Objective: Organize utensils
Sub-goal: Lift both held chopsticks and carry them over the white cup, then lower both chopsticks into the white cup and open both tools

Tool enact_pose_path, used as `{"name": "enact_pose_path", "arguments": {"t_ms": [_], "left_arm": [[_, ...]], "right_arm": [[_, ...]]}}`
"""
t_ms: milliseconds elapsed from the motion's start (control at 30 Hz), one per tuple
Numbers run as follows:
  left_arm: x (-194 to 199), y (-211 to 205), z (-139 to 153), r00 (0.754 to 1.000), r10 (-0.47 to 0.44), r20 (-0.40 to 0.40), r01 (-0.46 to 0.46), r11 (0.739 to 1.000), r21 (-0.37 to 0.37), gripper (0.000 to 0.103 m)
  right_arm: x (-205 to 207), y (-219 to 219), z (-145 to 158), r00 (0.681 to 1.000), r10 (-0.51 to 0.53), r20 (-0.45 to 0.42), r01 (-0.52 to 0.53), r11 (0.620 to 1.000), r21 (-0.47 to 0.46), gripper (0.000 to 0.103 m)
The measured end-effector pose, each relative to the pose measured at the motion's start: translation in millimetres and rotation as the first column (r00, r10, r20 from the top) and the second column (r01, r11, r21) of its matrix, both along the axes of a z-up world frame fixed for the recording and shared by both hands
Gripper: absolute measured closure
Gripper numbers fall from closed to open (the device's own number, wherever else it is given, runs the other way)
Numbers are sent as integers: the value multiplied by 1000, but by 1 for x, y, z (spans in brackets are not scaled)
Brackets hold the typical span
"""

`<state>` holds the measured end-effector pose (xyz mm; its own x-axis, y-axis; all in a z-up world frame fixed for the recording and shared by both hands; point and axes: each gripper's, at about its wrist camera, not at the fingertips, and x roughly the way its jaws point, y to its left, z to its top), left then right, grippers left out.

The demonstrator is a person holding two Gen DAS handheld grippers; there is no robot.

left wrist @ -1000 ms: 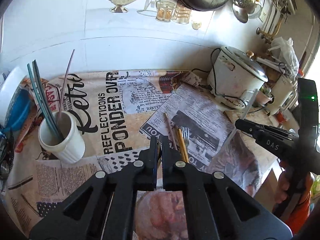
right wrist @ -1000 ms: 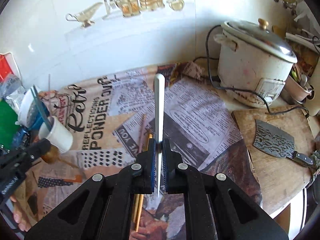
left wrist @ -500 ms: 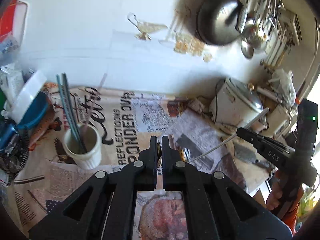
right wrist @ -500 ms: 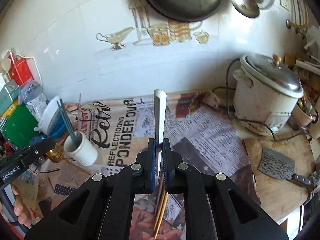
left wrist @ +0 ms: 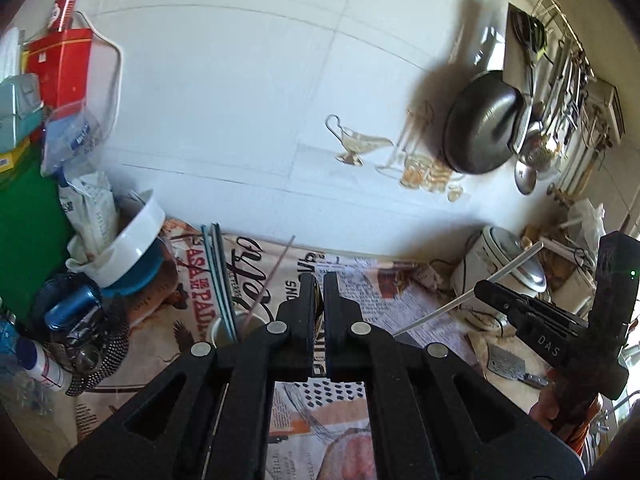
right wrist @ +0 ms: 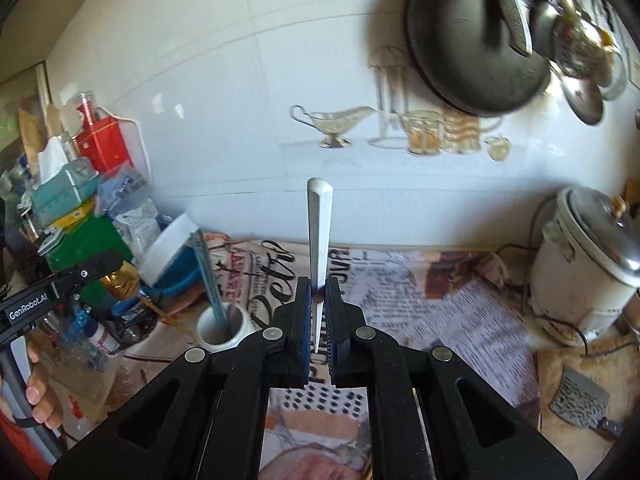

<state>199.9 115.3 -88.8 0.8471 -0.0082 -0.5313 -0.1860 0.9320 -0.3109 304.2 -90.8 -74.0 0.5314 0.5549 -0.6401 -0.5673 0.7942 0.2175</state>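
Left wrist: our left gripper is clamped on a gold-coloured item, identity unclear; white cup sits near the bench's left end. Right wrist: right gripper pinches a white chopstick upright, above the newspaper.

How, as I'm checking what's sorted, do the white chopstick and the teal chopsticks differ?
The white chopstick is a single stick; the teal chopsticks are a pair. The white chopstick is clamped in the right hand-held gripper, off the table; the teal chopsticks stand leaning in the white cup. Both are long, slender and point upward.
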Motion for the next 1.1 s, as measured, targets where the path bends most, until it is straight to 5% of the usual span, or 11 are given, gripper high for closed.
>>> {"name": "enact_pose_path", "arguments": {"t_ms": [433,1100], "left_arm": [[18,32,-9,998,66,-2,-66,997,-47,101],[72,63,-89,968,107,-228,-138,982,-126,101]], "right_arm": [[12,67,2,982,188,4,-188,981,42,97],[43,140,-100,908,322,-268,-348,936,-52,97]]}}
